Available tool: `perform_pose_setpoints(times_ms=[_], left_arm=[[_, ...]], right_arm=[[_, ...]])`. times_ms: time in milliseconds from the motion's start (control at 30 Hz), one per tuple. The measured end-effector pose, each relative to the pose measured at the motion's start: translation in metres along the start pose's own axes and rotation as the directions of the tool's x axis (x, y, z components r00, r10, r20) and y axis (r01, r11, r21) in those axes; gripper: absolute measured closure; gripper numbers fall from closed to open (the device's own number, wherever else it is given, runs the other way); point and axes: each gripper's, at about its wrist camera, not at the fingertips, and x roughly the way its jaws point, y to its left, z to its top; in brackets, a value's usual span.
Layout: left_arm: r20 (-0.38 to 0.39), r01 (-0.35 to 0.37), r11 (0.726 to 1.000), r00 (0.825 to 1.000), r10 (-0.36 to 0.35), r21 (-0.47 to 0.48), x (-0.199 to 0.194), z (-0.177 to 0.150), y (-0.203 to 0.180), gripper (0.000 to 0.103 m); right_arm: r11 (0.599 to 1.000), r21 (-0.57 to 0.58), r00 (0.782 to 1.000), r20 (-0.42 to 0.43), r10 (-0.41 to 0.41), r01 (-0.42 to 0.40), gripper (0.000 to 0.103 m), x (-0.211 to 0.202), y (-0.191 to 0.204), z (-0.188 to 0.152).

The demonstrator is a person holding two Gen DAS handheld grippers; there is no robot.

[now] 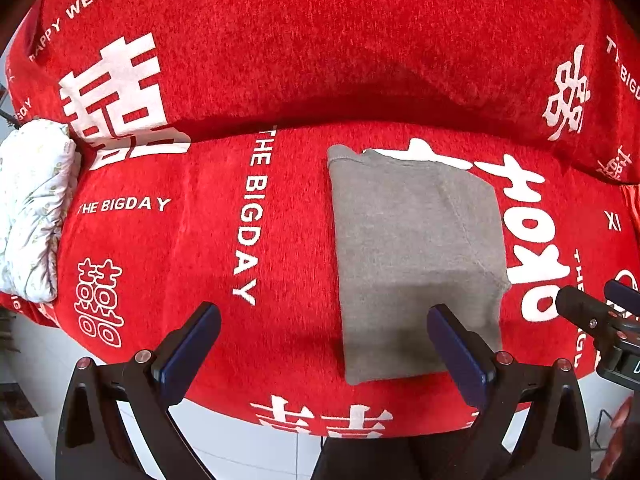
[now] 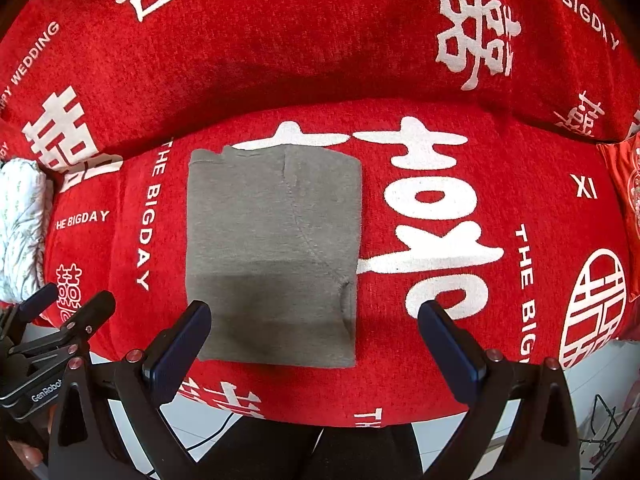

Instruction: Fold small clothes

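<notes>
One grey garment lies flat on the red sofa cover, already a neat rectangle, with a seam running from about 12 o'clock down toward its 4 o'clock corner. Both grippers hang just short of its near edge, and both have their jaws spread wide with nothing between them. From the right wrist view the right gripper straddles the garment's 5 o'clock corner, its left finger over the near edge. From the left wrist view the left gripper has the garment at about 1 o'clock, its right finger over the near edge.

My guess is that the step in hand is another fold, or simply letting go of a finished one; I cannot tell which. To fold again well, each gripper should pinch one near corner, taking every layer, lift together and carry the edge toward 12 o'clock so the far hems meet squarely, then release low so nothing slides.

Count: one garment, two grippers, one pale patterned bundle at 9 o'clock, one red cushion at 3 o'clock
</notes>
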Motion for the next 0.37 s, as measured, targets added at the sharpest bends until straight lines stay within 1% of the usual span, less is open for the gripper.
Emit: perform_pose_setpoints(times_ms=[200,300,367], left_arm=[[0.002,-0.013,1.000,1.000,0.013,-0.005,0.0004,0.0005,-0.0013,0.000],[0.005,0.004,1.000,1.000,-0.004,-0.011,0.0002,0.0004,-0.0008,0.000],[0.015,0.003,1.000,1.000,-0.003,-0.005,-0.0012,0.0000,-0.0018,0.000]], right_arm=[[1.000,-0.004,1.000,-0.003,0.001,-0.001,0.000,0.0012,0.0044,0.0002],[1.000,-0.007,1.000,-0.004,0.001,-0.001,0.000,0.0019,0.0057,-0.0002],[1.000,-0.010,1.000,-0.003,0.001,-0.001,0.000,0.0024,0.0059,-0.0003]])
